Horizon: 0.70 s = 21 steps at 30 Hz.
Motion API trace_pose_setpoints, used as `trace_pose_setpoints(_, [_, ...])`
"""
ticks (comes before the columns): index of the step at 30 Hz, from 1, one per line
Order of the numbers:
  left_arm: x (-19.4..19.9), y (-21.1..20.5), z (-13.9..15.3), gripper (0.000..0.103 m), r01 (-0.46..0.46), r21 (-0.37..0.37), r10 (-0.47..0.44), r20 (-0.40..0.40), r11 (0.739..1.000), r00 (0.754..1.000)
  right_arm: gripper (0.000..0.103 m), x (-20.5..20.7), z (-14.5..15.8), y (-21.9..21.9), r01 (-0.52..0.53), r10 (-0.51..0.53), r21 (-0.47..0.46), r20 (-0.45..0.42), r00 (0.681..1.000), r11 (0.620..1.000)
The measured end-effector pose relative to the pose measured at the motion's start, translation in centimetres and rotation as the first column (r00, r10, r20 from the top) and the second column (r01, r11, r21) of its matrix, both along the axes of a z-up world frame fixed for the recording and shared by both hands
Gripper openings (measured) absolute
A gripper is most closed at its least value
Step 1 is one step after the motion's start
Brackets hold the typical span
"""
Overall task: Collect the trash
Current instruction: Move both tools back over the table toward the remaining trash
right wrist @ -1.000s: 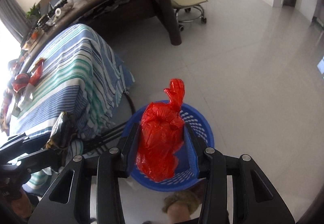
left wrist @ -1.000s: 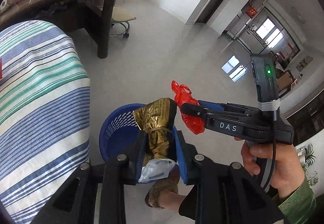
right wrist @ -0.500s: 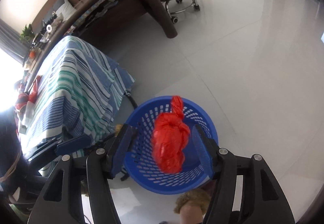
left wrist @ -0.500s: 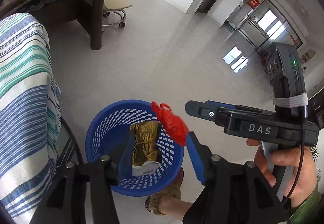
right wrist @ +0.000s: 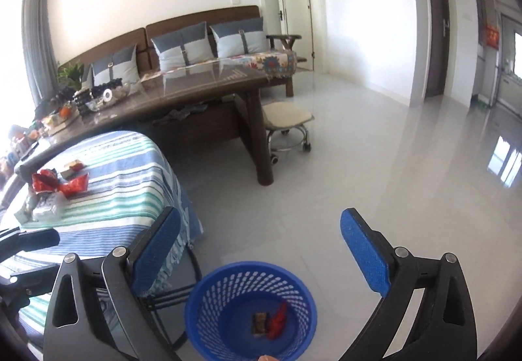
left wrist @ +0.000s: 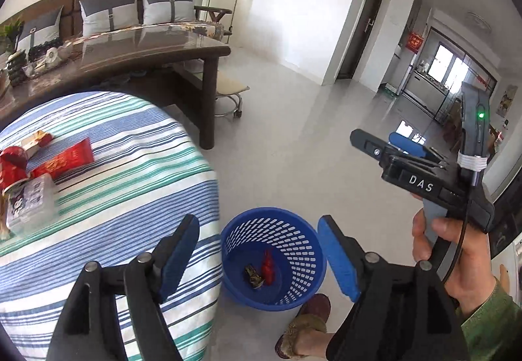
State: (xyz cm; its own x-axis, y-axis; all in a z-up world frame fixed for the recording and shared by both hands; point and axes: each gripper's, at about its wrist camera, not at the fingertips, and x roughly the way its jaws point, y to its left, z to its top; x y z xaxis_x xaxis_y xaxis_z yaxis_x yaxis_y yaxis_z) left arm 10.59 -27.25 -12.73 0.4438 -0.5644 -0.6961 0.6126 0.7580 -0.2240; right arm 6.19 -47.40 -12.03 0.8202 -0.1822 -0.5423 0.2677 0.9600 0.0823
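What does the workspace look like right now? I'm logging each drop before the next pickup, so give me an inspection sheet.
Surface: striped tablecloth, wrappers lying on it.
Job's things: blue basket on the floor holds the red bag and gold wrapper.
Clutter: red packets and clear pack on the cloth.
Grippers: left gripper and right gripper open, just been opening, nothing between the pads.
Cables: black cable on the right gripper's handle.
Surroundings: dark table, stool, sofa, tiled floor.
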Motion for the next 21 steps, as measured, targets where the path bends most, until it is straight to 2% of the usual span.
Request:
trace_pose_setpoints(4, [0.3,6.7,-2.1,0.077,-0.166,0.070,0.167,-0.008,0.984,0.986,0.099,1.3,0.2,5.2,-0.092,0.093,-0.053,0.021,0.995,0.994])
trace_pose_setpoints(8, [0.3,12.9,-3.5,0.077,-0.311,0.160,0.308,0.040,0.937,0.950,0.099,3.0,-1.1,11.3,-0.224,0.220,-0.089,-0.049,0.974,0.971])
trace_pose_setpoints(11, [0.8,17.3,-3.9,0.077,-0.400,0.176,0.398,0.051,0.899,0.916,0.099,3.9,-2.1,16.0,-0.325,0.318,-0.093,-0.087,0.944,0.941])
trace_pose_setpoints(17, [2.3,24.4,-4.8,0.077,-0.522,0.211,0.525,0.046,0.826,0.850,0.099,5.2,-3.9,24.1,-0.460,0.448,-0.076,-0.137,0.884,0.885])
trace_pose_setpoints(21, [2.9,27.2,-5.6,0.077,-0.567,0.234,0.578,0.028,0.790,0.816,0.099,6.5,-5.3,27.9,-0.512,0.495,-0.049,-0.193,0.847,0.858])
